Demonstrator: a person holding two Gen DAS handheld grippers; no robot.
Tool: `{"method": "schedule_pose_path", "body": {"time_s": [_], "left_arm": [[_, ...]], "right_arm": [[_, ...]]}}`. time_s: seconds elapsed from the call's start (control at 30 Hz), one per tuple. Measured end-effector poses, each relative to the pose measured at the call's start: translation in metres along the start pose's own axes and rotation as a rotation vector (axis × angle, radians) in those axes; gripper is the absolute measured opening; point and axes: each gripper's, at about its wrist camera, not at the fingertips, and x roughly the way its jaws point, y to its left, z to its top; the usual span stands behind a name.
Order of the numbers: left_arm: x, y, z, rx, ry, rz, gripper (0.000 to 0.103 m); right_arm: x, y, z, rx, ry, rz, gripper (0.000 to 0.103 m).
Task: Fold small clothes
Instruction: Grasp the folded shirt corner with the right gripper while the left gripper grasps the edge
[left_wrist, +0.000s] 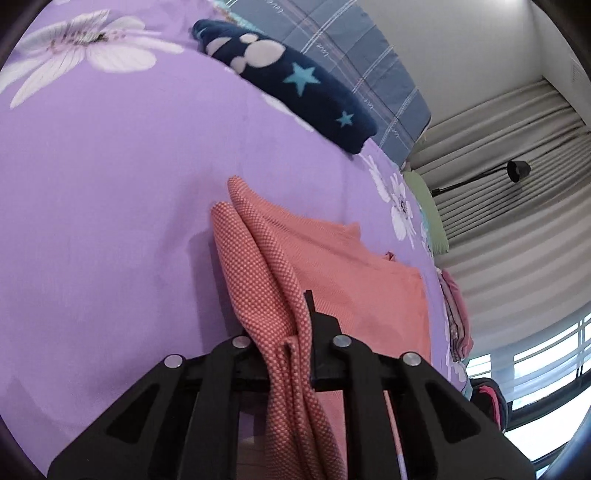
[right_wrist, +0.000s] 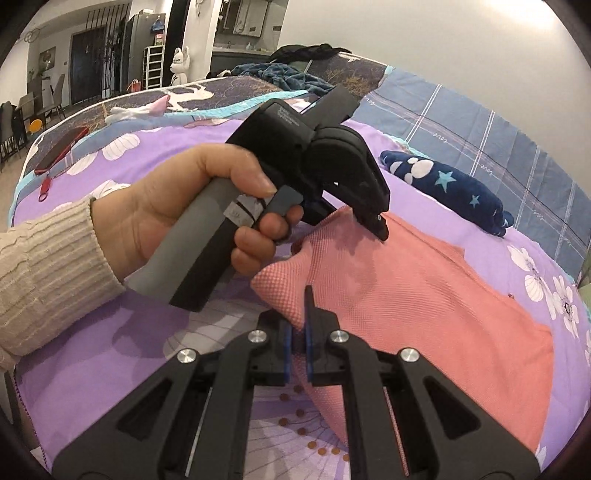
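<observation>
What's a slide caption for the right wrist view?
Both grippers pinch the coral garment on the purple floral bedspread: right gripper at its near corner, hand-held left gripper beyond.

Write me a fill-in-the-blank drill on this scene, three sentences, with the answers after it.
1. Both grippers are pinching the ____-coloured garment.
2. The garment lies on a ____ bedsheet printed with white flowers.
3. The folded navy cloth beyond it bears light blue ____.

Missing words: coral pink; purple; stars
</observation>
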Motion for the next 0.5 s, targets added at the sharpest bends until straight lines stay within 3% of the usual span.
{"method": "schedule_pose_path", "body": {"time_s": [0.5], "left_arm": [[-0.008, -0.093, 0.006, 0.159, -0.027, 0.097, 0.012]], "right_arm": [[-0.059, -0.071, -0.012, 0.26, -0.124, 0.016, 0.005]]}}
